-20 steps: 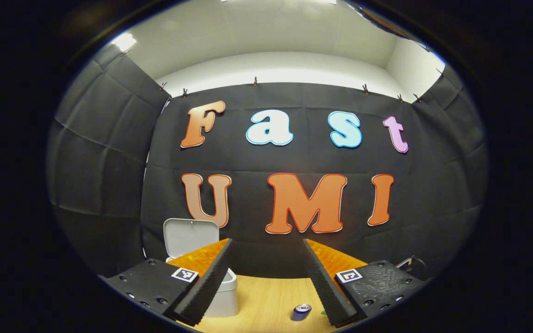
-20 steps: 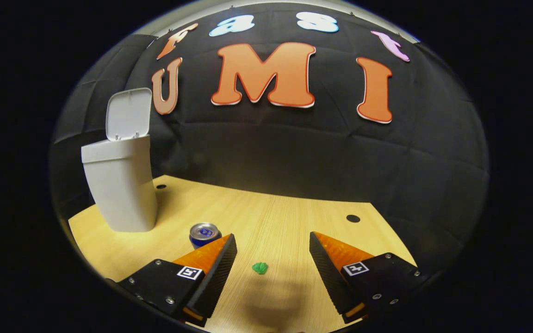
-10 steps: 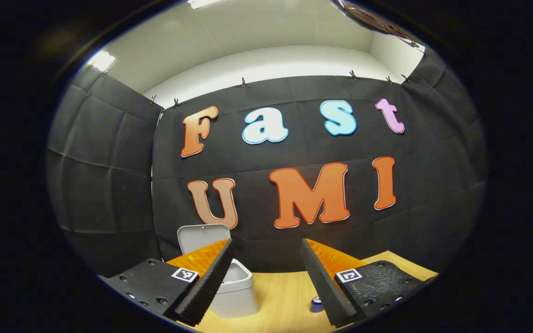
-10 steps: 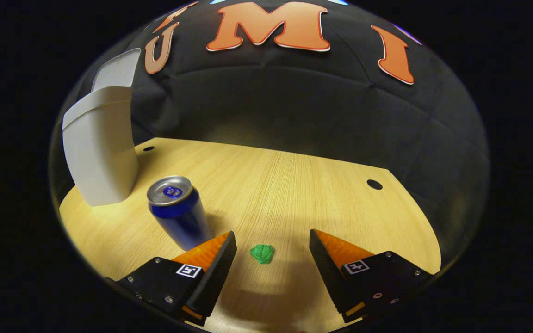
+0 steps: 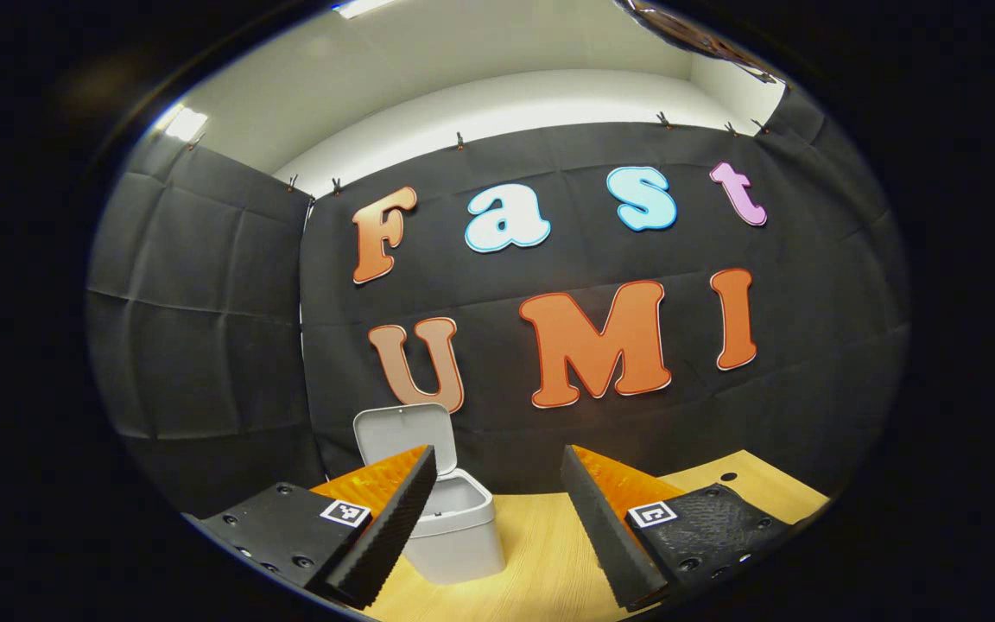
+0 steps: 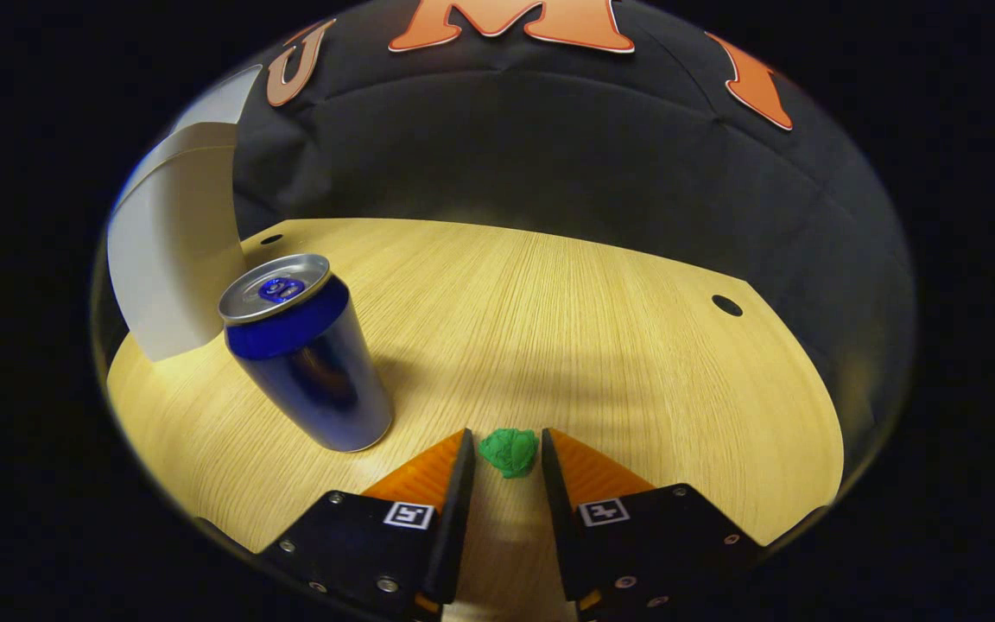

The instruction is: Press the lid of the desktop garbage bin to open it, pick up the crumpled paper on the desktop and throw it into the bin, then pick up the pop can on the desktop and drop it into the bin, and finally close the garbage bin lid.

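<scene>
Grasping: our right gripper (image 6: 502, 451) closes around the crumpled paper (image 6: 509, 451), between its tips, for lifting.
Left gripper (image 5: 497, 492): released, empty, waiting.
Bin (image 5: 456, 536): lid (image 5: 402, 432) up, ahead.
Can (image 6: 306, 352): upright, left.

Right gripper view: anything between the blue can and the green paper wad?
No. In the right gripper view, only bare desktop separates the pop can from the crumpled paper, which sits between the fingertips of the right gripper.
</scene>
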Demonstrator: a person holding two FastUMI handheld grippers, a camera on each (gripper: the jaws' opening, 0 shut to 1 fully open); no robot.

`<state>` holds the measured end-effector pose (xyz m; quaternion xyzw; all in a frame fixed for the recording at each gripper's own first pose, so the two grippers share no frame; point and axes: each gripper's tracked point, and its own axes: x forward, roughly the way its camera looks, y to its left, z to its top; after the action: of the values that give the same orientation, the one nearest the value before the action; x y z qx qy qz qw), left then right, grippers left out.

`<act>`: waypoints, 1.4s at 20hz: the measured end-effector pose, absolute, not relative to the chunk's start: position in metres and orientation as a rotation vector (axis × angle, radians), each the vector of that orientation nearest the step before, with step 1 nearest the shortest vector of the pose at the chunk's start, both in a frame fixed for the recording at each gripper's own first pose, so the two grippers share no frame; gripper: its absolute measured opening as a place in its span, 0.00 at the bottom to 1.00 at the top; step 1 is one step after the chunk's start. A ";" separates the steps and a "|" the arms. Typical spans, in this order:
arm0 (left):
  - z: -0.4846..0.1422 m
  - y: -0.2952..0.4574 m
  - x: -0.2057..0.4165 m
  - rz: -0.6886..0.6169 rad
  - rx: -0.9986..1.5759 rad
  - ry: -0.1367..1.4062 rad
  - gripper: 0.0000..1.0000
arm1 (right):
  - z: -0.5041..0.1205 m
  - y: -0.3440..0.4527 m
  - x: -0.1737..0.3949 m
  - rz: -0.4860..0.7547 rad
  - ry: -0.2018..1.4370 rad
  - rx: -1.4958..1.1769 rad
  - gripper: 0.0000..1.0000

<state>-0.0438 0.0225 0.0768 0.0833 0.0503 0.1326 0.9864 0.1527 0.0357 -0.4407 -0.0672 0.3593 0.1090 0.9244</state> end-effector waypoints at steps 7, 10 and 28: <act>0.065 0.020 -0.042 0.246 0.165 0.139 0.94 | -0.441 0.037 0.152 0.230 0.745 -0.117 0.22; 0.065 0.020 -0.042 0.241 0.164 0.139 0.94 | -0.426 0.033 0.157 0.220 0.700 -0.104 0.16; 0.064 0.041 -0.063 0.247 0.050 0.092 0.94 | -0.212 0.050 0.159 0.267 0.326 -0.003 0.12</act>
<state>-0.0634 0.0415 0.0640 0.0250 0.0461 0.1229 0.9910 0.1586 0.0495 -0.2117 -0.0015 0.1619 0.1323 0.9779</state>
